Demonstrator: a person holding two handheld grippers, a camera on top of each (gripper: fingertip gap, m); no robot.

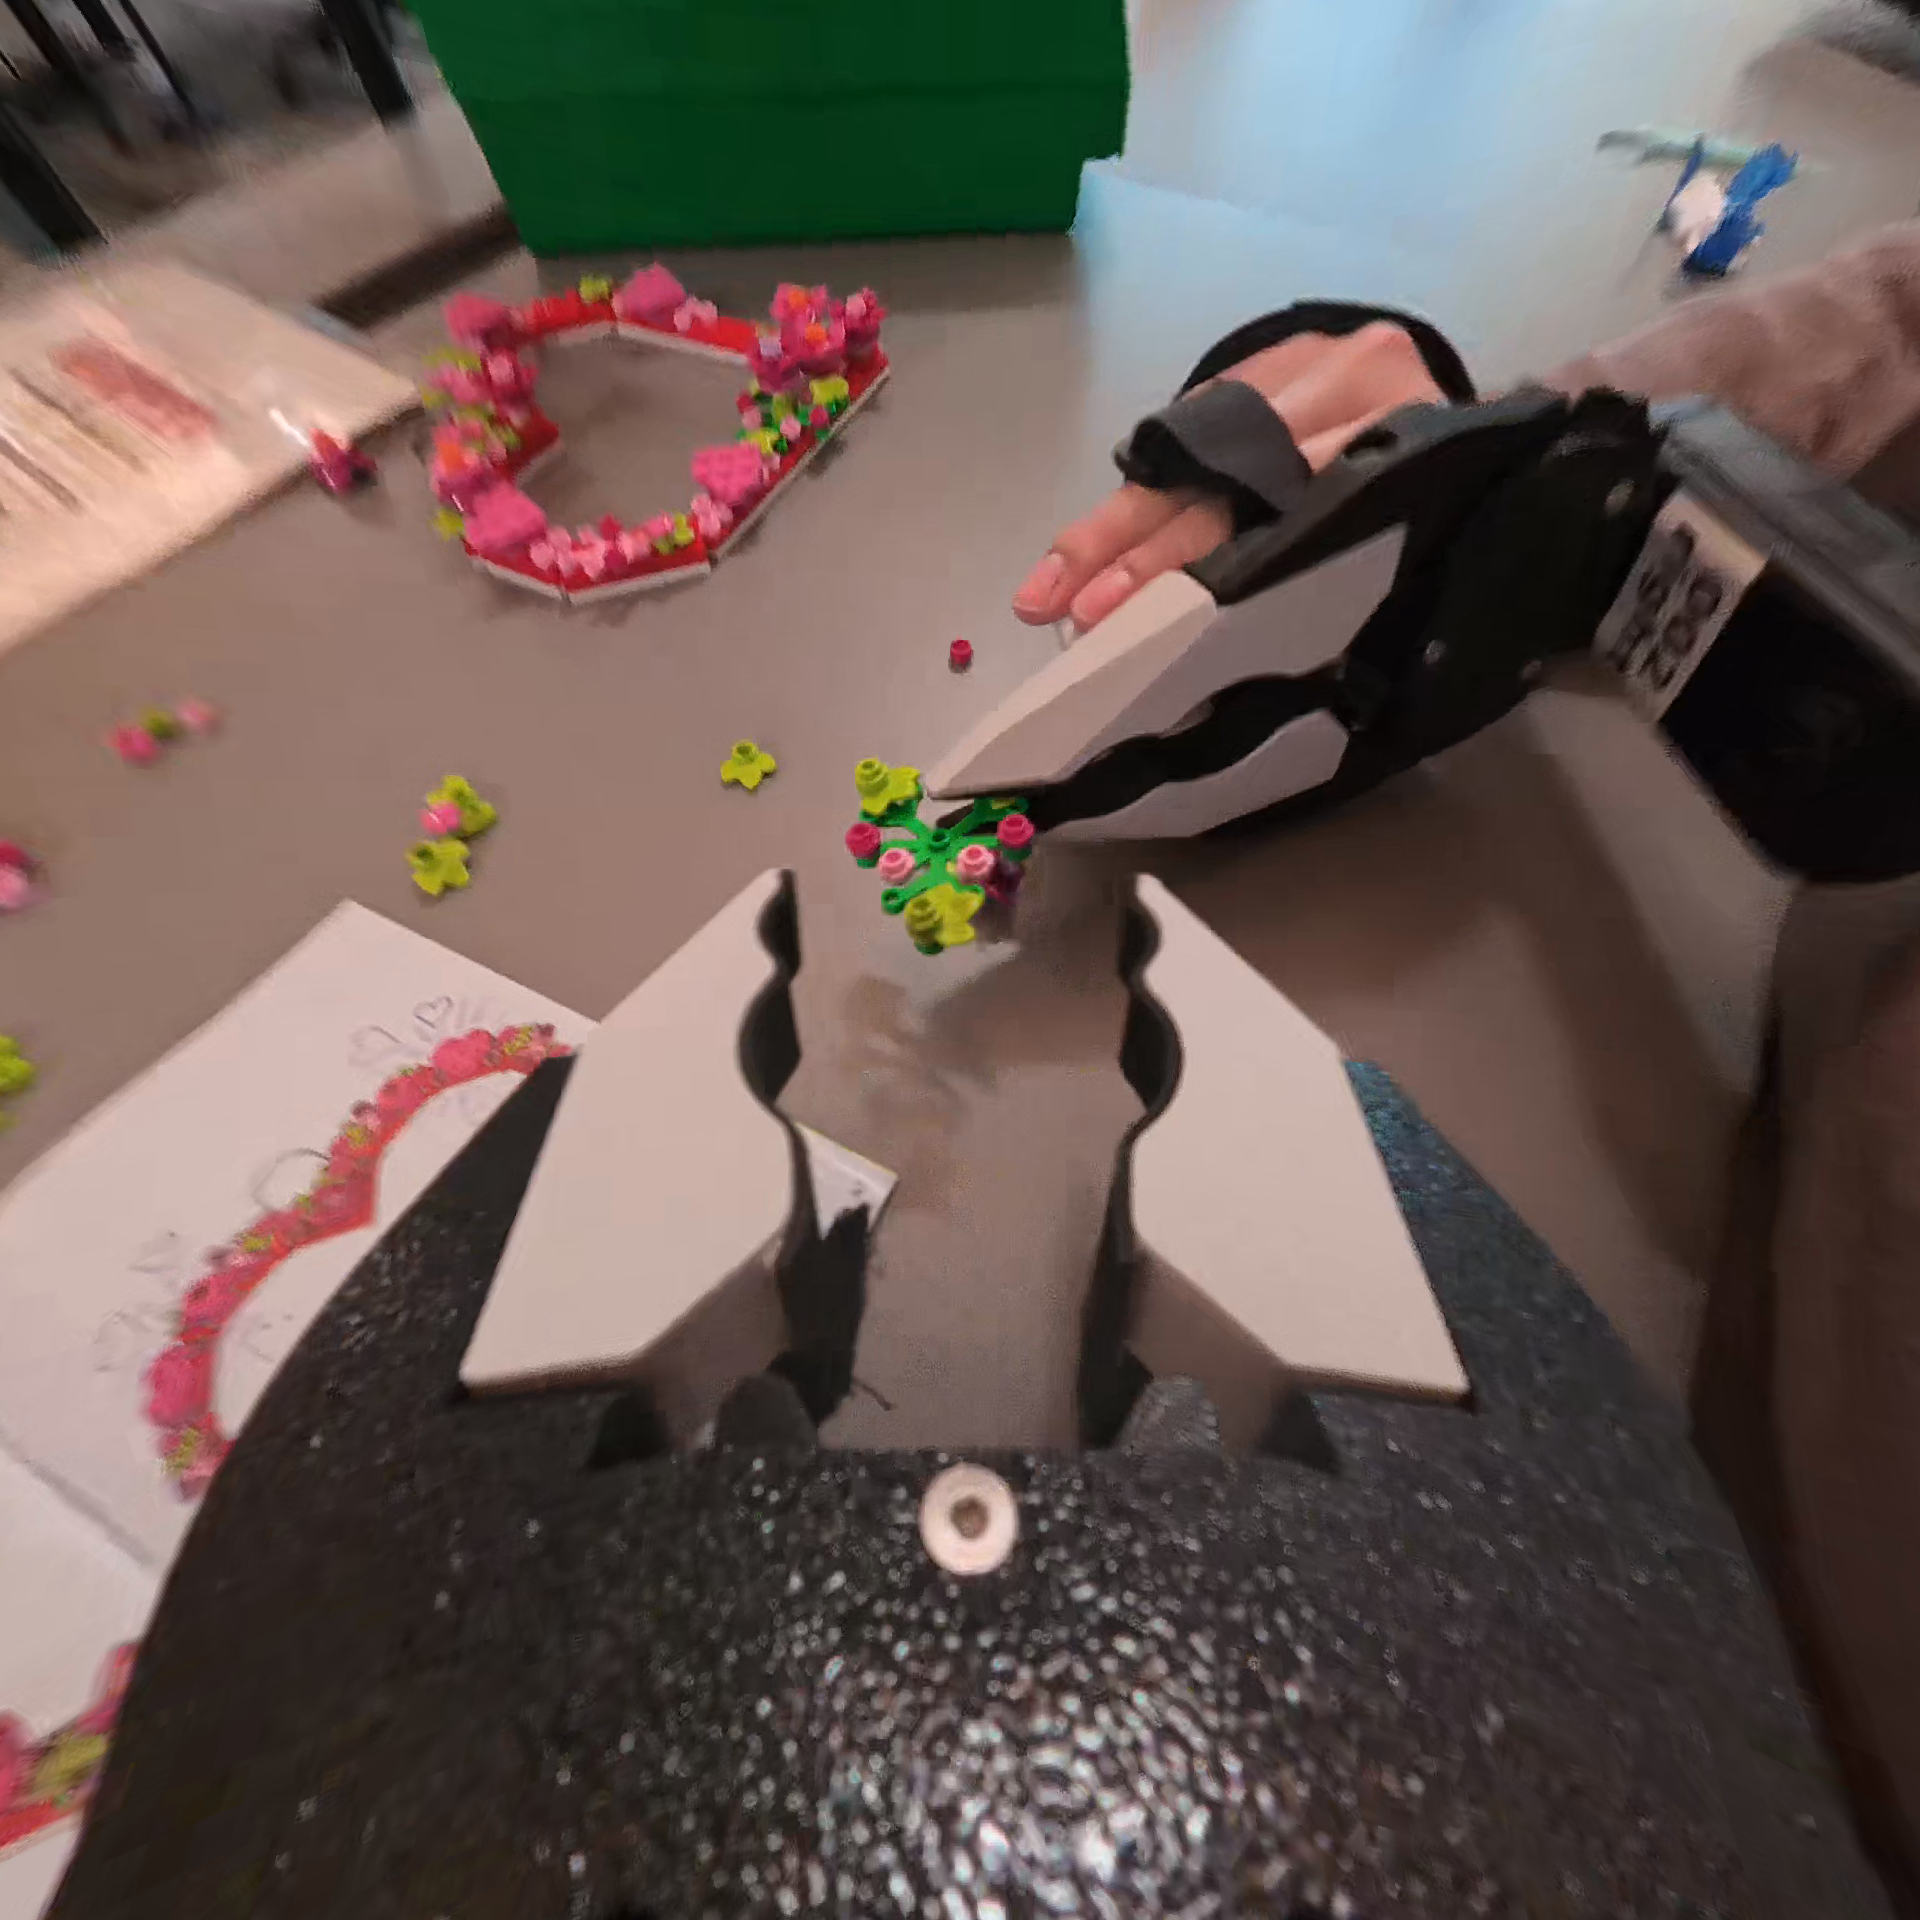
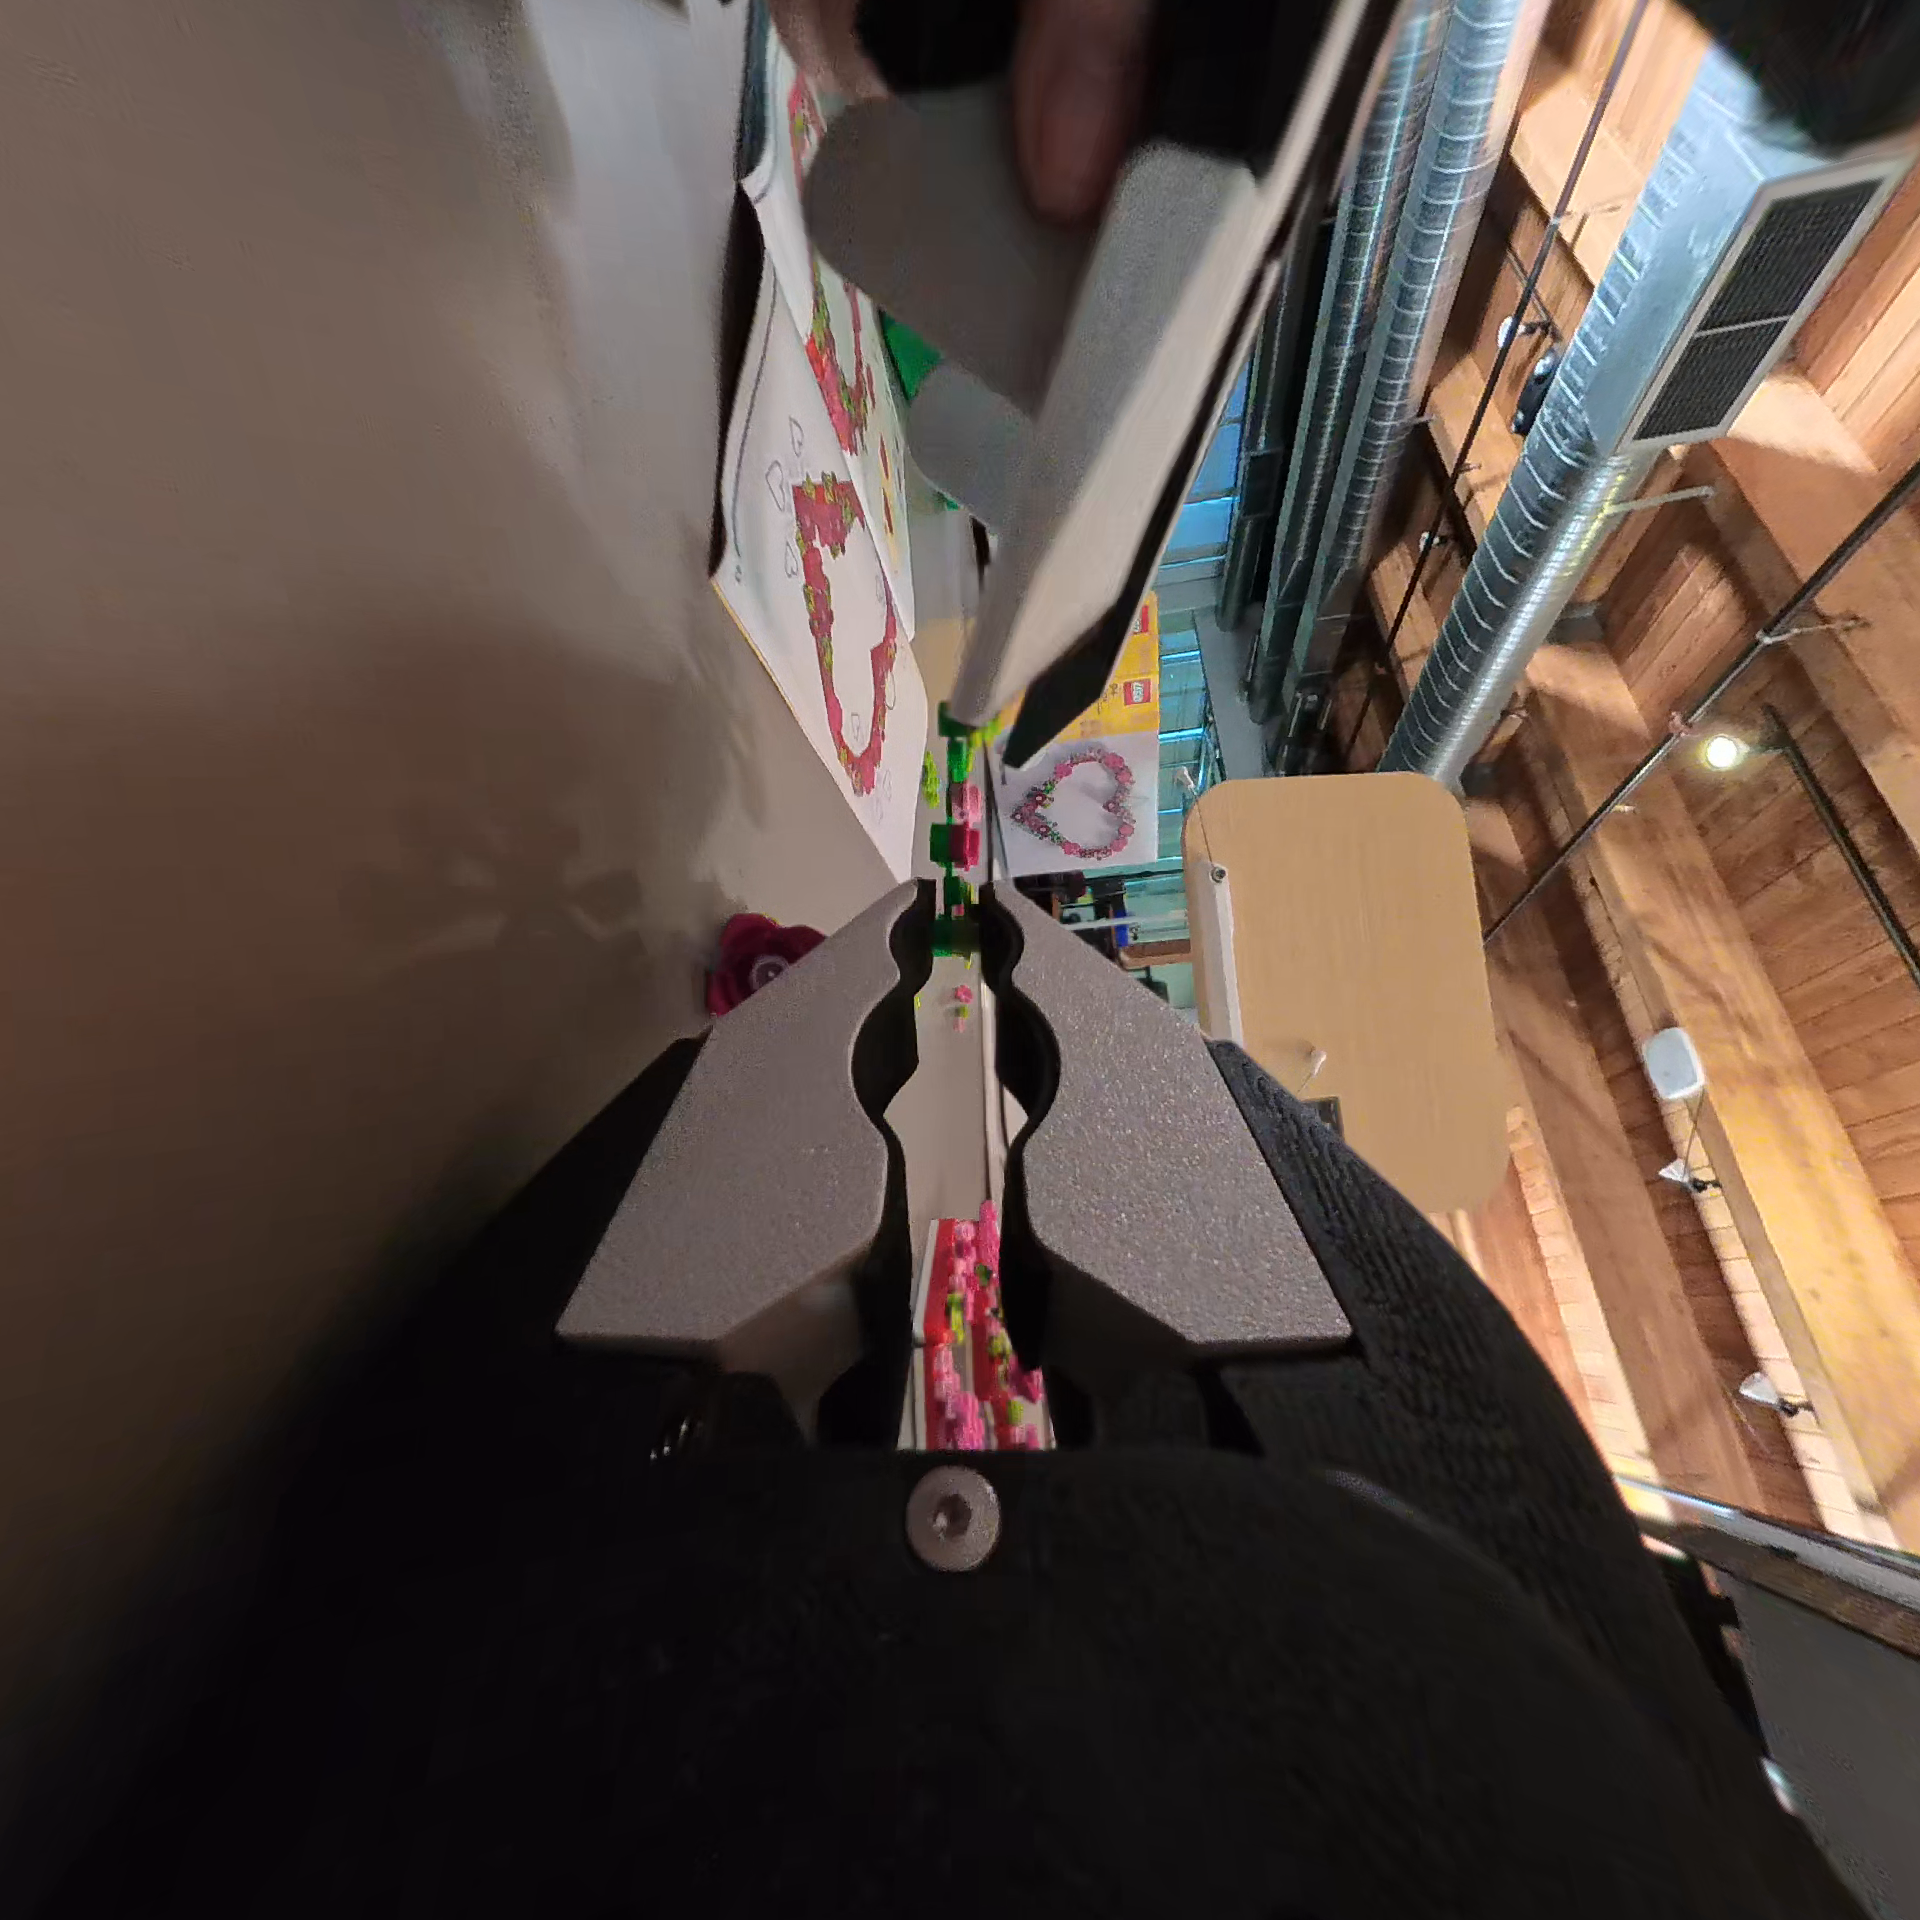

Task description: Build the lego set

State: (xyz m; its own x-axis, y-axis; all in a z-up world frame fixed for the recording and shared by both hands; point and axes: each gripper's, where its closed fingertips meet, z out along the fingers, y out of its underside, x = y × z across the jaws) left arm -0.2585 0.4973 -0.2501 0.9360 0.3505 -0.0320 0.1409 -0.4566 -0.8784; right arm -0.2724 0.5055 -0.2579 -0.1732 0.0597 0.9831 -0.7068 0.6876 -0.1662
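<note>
A green leaf piece (image 1: 940, 868) with small pink, dark red and lime flowers hangs just above the grey table (image 1: 1299, 987). My right gripper (image 1: 977, 805) comes in from the right and is shut on its far edge. In the right wrist view the leaf piece (image 2: 951, 840) sticks out from the right gripper (image 2: 958, 896). My left gripper (image 1: 961, 899) is open and empty, its tips just short of the leaf piece on either side. One of its fingers (image 2: 1091, 468) shows in the right wrist view. The red heart frame (image 1: 644, 436) with pink flowers lies at the back left.
An instruction booklet (image 1: 260, 1143) lies at the front left. Loose lime flowers (image 1: 748, 766) (image 1: 452, 831) and a dark red stud (image 1: 961, 652) lie on the table. A green box (image 1: 779, 114) stands behind. A plastic bag (image 1: 135, 416) lies far left. My left and right fingertips are right by each other.
</note>
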